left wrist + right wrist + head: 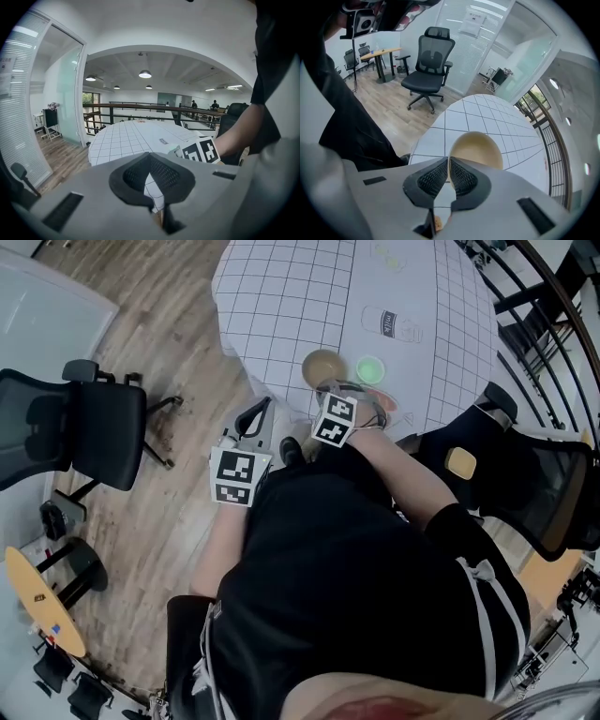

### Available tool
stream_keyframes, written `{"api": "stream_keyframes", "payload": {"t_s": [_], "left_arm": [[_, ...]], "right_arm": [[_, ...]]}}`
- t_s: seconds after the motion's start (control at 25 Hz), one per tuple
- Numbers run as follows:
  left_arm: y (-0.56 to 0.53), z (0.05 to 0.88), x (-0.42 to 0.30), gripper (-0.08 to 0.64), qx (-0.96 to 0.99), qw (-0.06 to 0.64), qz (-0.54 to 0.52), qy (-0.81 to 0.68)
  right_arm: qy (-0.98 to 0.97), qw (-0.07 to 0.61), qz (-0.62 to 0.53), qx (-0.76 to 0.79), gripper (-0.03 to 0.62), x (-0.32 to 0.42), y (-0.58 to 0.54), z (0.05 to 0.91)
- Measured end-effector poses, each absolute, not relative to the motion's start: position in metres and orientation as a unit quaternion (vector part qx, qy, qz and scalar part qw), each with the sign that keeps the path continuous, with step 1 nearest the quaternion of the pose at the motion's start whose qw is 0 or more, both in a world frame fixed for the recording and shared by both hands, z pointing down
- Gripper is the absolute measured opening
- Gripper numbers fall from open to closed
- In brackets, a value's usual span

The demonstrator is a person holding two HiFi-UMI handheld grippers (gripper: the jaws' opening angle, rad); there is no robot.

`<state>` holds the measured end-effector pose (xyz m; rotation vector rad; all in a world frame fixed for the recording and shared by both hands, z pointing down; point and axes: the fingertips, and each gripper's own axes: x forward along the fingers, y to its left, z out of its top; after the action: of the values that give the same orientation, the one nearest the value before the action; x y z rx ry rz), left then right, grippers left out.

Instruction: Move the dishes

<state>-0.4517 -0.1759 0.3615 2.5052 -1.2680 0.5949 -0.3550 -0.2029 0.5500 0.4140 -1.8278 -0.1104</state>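
Observation:
A tan bowl (322, 367) sits near the front edge of the round table (281, 296) with its grid cloth. My right gripper (330, 390) reaches down to it, marker cube towards me. In the right gripper view the jaws (448, 172) are shut on the near rim of the tan bowl (480, 149), which shows just beyond the pads. A small green bowl (370, 368) stands right of the tan one. My left gripper (262, 409) hovers off the table's front-left edge. Its jaws (150, 160) are shut with nothing in them.
A white object with a dark label (392, 324) lies further back on the table. A reddish dish (384, 403) is partly hidden by my right gripper. Black office chairs stand at the left (84, 427) and right (525, 474). Railings (534, 296) run behind the table.

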Motion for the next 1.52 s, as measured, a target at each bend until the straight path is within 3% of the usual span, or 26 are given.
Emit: {"api": "stream_keyframes", "payload": {"t_s": [0.36, 0.52, 0.64, 1.08, 1.52], "left_arm": [[-0.173, 0.367, -0.464, 0.005, 0.870, 0.145, 0.198, -0.428], [-0.172, 0.373, -0.461, 0.005, 0.873, 0.154, 0.193, -0.421], [-0.171, 0.376, -0.459, 0.005, 0.876, 0.157, 0.192, -0.413], [-0.169, 0.362, -0.440, 0.005, 0.888, 0.146, 0.188, -0.393], [-0.094, 0.311, -0.340, 0.005, 0.907, 0.146, 0.156, -0.363]], "right_arm": [[-0.785, 0.589, -0.004, 0.190, 0.034, -0.364, -0.210, 0.555], [-0.794, 0.579, 0.021, 0.184, 0.092, -0.366, -0.202, 0.551], [-0.807, 0.554, 0.028, 0.202, 0.100, -0.368, -0.199, 0.530], [-0.887, 0.363, 0.141, 0.250, 0.100, -0.355, -0.141, 0.423], [-0.921, 0.149, 0.165, 0.319, 0.096, -0.260, -0.052, 0.308]]}}
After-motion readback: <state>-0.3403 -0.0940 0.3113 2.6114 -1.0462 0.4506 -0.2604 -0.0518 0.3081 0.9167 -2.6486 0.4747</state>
